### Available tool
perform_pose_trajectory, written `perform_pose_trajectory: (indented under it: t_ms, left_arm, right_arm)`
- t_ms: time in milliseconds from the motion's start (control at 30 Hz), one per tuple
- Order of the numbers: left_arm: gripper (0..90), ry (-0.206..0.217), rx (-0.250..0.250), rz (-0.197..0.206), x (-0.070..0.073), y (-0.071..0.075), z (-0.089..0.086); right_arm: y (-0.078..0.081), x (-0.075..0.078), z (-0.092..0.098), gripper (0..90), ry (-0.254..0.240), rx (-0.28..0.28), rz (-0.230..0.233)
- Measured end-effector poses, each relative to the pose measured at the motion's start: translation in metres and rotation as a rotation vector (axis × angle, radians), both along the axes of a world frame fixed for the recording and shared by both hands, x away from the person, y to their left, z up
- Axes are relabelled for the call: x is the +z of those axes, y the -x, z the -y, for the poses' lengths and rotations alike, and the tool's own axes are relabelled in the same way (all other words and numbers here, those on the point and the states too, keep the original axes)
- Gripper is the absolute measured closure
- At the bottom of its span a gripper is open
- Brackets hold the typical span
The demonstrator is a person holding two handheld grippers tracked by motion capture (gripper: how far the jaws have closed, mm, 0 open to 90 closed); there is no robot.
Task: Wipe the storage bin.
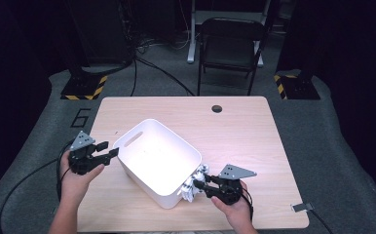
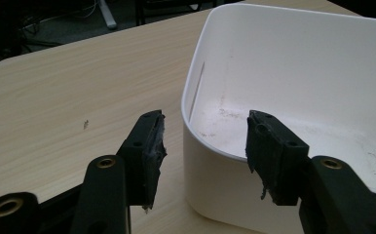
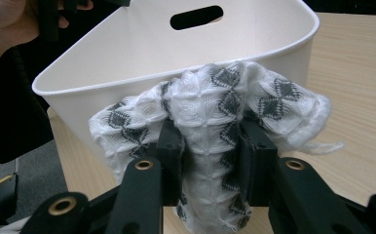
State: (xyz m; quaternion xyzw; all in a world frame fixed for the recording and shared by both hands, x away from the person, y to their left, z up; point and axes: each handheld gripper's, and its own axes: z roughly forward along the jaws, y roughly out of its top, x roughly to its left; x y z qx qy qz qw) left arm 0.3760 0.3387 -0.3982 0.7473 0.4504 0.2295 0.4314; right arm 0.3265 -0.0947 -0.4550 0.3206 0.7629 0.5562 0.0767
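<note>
Tool (image 3: 210, 161) around soft waffle-knit cloth (image 3: 215, 107)

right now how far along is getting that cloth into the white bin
Done: the right gripper has the patterned cloth pinched and lifted to the white bin, just outside its near rim. In hand: the left gripper stands open astride the bin's far wall, pads not pressing it. Left: carrying the cloth over the rim and releasing it; the bin's floor looks bare.
</note>
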Motion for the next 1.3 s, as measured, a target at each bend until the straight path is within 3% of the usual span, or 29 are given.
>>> perform_pose_trajectory:
  t_ms: [167,367,400,433,667,767,967,1100,1200,1300]
  left_arm:
    - [45.4,0.000,0.002,-0.014,-0.006,-0.012,0.005]
    - [45.5,0.038,-0.043,-0.054,-0.016,-0.026,0.012]
    - [47.4,0.041,-0.052,-0.079,-0.018,-0.027,0.012]
    - [49.7,0.049,-0.063,-0.077,-0.020,-0.028,0.014]
    - [53.7,-0.022,-0.030,-0.055,-0.017,-0.010,0.022]
    - [53.6,-0.016,-0.005,-0.054,-0.018,-0.003,0.020]
    - [51.9,0.001,0.008,-0.052,-0.019,-0.002,0.020]
    - [48.4,0.007,-0.008,-0.048,-0.021,-0.004,0.021]
    - [47.8,0.034,-0.001,-0.036,-0.024,-0.003,0.020]
    - [46.8,0.025,-0.009,-0.039,-0.023,-0.003,0.020]
  right_arm:
    - [0.002,-0.001,-0.001,66.8,0.000,-0.007,-0.001]
    - [0.004,0.006,0.006,66.6,-0.026,-0.028,0.042]
    - [0.003,0.007,0.008,66.6,-0.032,-0.035,0.044]
    - [0.003,0.008,0.010,66.6,-0.039,-0.040,0.043]
    - [-0.004,0.004,0.007,66.5,-0.043,-0.038,0.025]
    - [-0.008,0.000,0.003,66.7,-0.021,-0.033,0.017]
    - [-0.013,-0.023,-0.004,66.7,0.101,-0.038,-0.036]
    - [-0.020,-0.031,0.002,66.7,0.053,-0.023,-0.078]
    - [-0.022,-0.039,0.001,66.9,0.091,-0.024,-0.119]
    - [-0.023,-0.045,-0.003,67.0,0.134,-0.008,-0.130]
